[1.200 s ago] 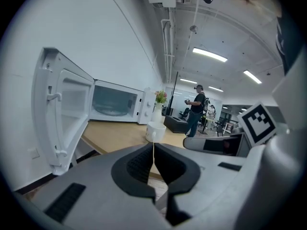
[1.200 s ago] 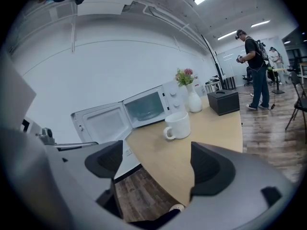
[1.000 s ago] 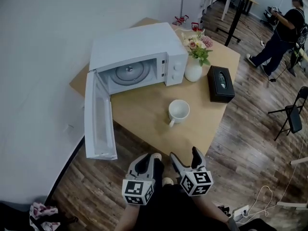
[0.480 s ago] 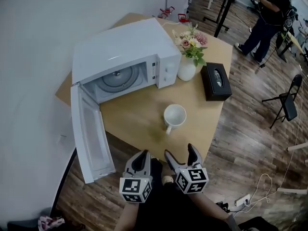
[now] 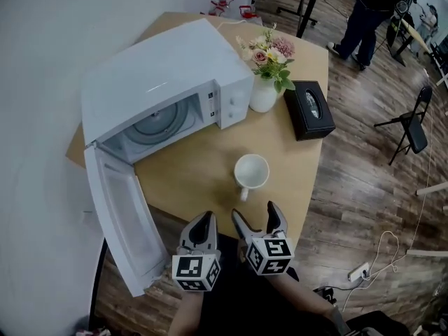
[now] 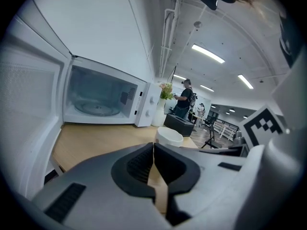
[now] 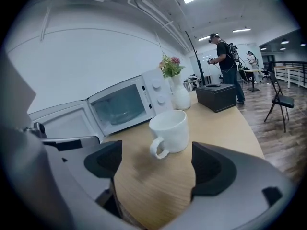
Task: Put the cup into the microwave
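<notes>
The microwave door [image 5: 122, 219] hangs wide open at the left, as it did a second ago, and the microwave [image 5: 161, 75] has its turntable bare. Nothing on the tabletop [image 5: 189, 177] has moved; only the head view has swung, and both grippers have edged up toward the near edge. The left gripper [image 5: 201, 224] has its jaws clenched on nothing. The right gripper [image 5: 255, 217] has its jaws released and spread, lined up on the cup [image 5: 251, 171]. The cup stands upright on the tabletop, apart from the jaws, handle toward them. The approach looks just begun, with no grasp made.
</notes>
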{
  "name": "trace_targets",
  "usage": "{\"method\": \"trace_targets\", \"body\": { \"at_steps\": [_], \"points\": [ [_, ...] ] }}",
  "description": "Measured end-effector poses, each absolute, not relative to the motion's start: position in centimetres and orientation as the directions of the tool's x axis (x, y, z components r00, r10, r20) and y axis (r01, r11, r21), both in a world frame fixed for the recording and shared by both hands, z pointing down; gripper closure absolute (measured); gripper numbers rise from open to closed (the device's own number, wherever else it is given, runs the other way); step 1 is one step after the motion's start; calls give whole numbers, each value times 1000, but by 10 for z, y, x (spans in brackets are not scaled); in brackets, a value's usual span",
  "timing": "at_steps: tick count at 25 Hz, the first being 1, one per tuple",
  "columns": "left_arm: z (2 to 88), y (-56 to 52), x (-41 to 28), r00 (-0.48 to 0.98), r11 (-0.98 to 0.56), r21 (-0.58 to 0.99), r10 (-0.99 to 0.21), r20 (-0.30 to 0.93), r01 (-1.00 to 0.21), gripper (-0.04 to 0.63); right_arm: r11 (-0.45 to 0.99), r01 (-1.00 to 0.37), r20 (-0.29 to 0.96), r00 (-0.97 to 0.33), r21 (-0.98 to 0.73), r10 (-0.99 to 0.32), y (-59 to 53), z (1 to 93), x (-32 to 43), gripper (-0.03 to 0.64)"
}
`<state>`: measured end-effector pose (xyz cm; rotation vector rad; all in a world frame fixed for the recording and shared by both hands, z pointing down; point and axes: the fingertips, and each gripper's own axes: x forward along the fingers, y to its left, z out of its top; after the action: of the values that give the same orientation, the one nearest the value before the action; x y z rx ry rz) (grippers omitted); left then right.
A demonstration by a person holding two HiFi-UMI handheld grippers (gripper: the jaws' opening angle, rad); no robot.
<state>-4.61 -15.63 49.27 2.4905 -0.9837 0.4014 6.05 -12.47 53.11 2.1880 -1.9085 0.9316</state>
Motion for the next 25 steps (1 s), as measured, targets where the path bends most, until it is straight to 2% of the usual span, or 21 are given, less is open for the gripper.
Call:
{"method": "trace_targets", "body": {
  "at_steps": [15, 25],
  "points": [
    [510, -197, -33, 736, -676, 316, -521, 433, -665, 588, -342, -912, 568, 162, -226, -807, -175, 564, 71, 209],
    [520, -209, -32, 742, -664, 350, -503, 444, -660, 588, -443, -880, 539, 291, -174, -790, -192, 574, 95, 209]
  ]
}}
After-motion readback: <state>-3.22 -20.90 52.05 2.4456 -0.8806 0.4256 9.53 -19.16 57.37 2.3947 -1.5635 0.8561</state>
